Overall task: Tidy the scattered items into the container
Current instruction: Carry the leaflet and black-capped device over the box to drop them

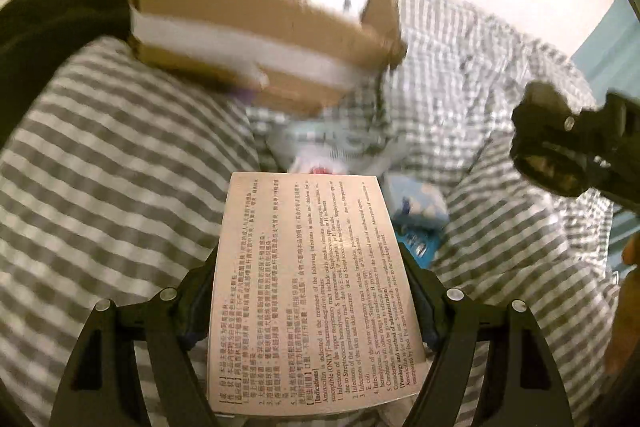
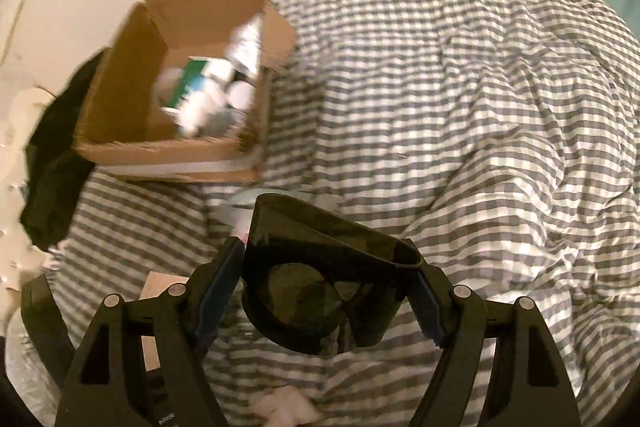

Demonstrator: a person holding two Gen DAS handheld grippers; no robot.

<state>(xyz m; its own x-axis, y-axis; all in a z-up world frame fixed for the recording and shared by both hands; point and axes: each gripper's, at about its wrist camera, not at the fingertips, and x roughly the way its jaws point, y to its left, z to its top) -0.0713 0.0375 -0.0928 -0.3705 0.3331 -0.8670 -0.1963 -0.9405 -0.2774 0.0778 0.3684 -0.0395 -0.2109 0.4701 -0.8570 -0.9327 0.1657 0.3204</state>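
Left gripper (image 1: 312, 311) fingers clamp a medicine box (image 1: 308, 279); right gripper (image 2: 328, 301) fingers clamp dark goggles (image 2: 320, 291).

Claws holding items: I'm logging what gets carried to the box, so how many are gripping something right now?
2. The left claw grips a printed medicine box; the right claw grips dark goggles. Both are over the checked bedding, short of the cardboard box.

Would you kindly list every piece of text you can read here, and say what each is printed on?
"[Indications]" - pale medicine carton in the left hand-held gripper.
"Amoxicillin is indicated in the treatment of the following infections" - same carton.
"[Posology and method of administration]" - same carton.
Chinese lines on it: too small to read.
Packets in the brown cardboard box: blurred.
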